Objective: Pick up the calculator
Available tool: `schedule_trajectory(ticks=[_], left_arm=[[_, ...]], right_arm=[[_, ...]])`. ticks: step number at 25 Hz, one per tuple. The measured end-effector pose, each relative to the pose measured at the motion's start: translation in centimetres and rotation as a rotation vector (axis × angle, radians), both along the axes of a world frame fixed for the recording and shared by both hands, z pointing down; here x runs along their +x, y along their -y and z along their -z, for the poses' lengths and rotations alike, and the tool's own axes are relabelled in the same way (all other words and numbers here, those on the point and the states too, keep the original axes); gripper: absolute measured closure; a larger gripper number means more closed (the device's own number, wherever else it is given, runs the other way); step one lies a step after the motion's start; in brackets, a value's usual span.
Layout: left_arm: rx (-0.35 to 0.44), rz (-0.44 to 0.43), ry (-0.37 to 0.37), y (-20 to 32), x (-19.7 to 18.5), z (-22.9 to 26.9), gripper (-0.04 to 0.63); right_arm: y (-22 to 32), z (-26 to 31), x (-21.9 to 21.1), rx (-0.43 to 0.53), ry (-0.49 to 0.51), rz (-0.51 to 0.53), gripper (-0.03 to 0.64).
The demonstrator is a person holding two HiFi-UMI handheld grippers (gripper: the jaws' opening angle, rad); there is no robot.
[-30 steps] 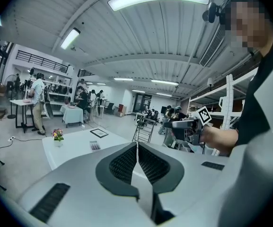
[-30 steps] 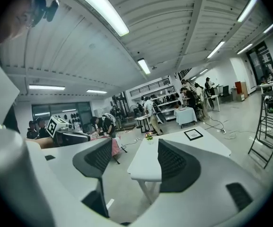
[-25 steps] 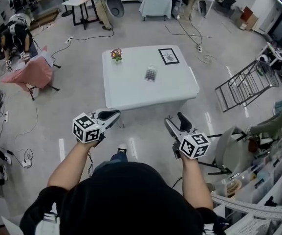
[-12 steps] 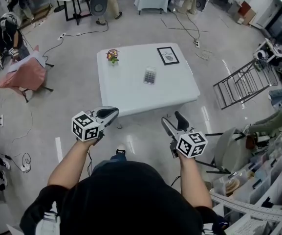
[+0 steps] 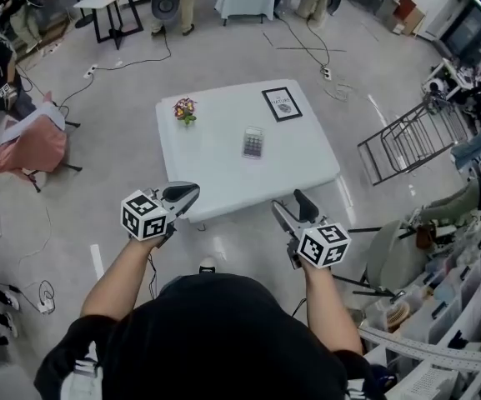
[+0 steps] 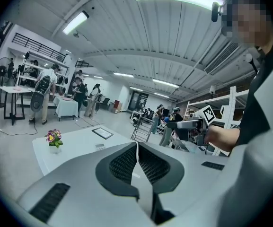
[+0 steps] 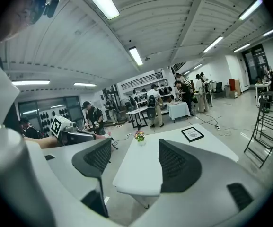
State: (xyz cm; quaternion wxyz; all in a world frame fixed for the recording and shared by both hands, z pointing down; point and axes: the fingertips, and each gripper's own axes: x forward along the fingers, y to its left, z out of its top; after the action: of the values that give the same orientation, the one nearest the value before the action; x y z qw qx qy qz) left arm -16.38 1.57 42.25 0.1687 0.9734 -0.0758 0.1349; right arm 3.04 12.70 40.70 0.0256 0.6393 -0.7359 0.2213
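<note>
A large open workshop floor was seen from above, with a white table (image 5: 215, 173) standing in the middle. The calculator (image 5: 253, 142) was lying flat near the table's centre, with a small flower pot (image 5: 184, 109) toward the far left corner and a framed picture (image 5: 282, 104) toward the far right. Both grippers were held in the air short of the table's near edge, well apart from the calculator. The left gripper (image 5: 182, 197) was seen with its jaws pressed together, nothing between them. The right gripper (image 5: 292, 205) was seen with its jaws spread wide and empty, the table showing through the gap. A metal rack (image 5: 407, 140) was noted on the floor right of the table, and a pink-draped table (image 5: 32, 144) at left. People were seen in the background.
</note>
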Motion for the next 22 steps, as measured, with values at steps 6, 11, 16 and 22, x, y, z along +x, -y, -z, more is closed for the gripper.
schedule_trajectory(ticks=[6, 11, 16, 22], left_arm=[[-0.016, -0.022, -0.011, 3.8, -0.4, -0.5, 0.566], [-0.02, -0.046, -0.018, 5.9, -0.1, -0.9, 0.566], [-0.024, -0.053, -0.024, 7.2, -0.5, -0.8, 0.566], [-0.029, -0.065, -0.022, 8.1, -0.4, -0.7, 0.566]], right_arm=[[3.1, 0.1, -0.3, -0.007, -0.011, -0.031, 0.29], [5.0, 0.1, -0.6, -0.008, -0.016, -0.048, 0.29], [5.5, 0.2, -0.6, -0.014, -0.018, -0.069, 0.288], [6.3, 0.5, -0.4, -0.01, -0.013, -0.086, 0.288]])
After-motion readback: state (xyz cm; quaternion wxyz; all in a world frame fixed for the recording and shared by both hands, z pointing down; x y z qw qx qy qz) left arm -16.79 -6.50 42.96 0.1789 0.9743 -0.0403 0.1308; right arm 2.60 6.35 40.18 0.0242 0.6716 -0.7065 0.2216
